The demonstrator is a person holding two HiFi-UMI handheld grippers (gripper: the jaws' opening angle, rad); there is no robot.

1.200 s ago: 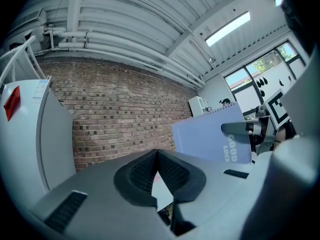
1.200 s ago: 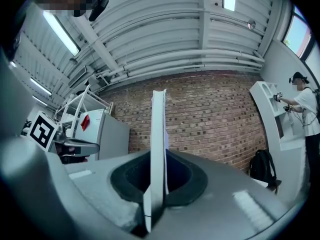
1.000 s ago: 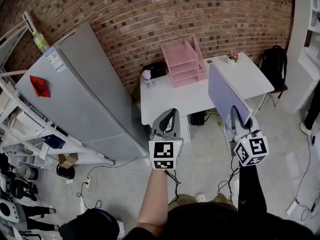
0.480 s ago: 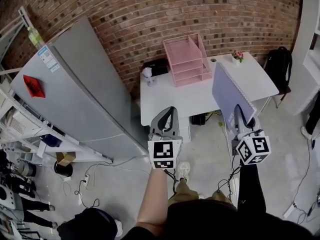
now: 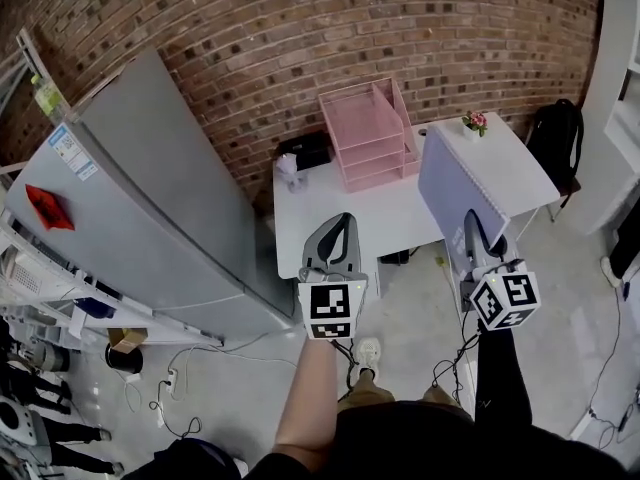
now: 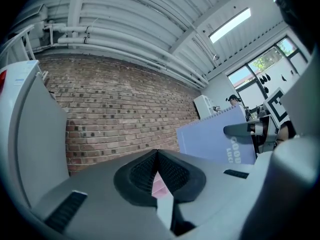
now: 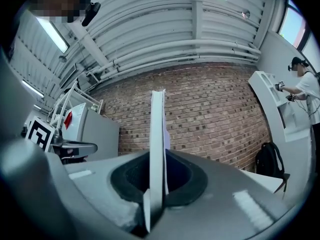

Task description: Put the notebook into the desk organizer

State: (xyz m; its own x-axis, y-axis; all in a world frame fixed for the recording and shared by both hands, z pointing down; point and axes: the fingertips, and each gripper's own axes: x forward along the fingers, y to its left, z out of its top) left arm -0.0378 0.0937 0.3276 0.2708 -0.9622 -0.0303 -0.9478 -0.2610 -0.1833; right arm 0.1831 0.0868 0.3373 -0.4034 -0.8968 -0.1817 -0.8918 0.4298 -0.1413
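Observation:
A lavender spiral notebook (image 5: 458, 196) stands upright on its edge, with my right gripper (image 5: 482, 240) shut on its lower part. In the right gripper view the notebook (image 7: 157, 149) shows edge-on between the jaws. In the left gripper view its cover (image 6: 215, 143) shows at the right. The pink tiered desk organizer (image 5: 367, 134) sits at the back of the white table (image 5: 340, 218), against the brick wall. My left gripper (image 5: 335, 240) is shut and holds nothing, level with the right one, short of the table's front edge. A strip of the organizer (image 6: 159, 186) shows behind its jaws.
A grey refrigerator (image 5: 140, 198) stands left of the table. On the table are a small white figure (image 5: 288, 168), a black box (image 5: 304, 150) and a small flower pot (image 5: 474, 123). A black backpack (image 5: 553, 133) hangs at the right. Cables lie on the floor.
Both grippers and the person have moved toward the table; the table and organizer sit nearer and lower in the head view. The notebook stays in the right gripper.

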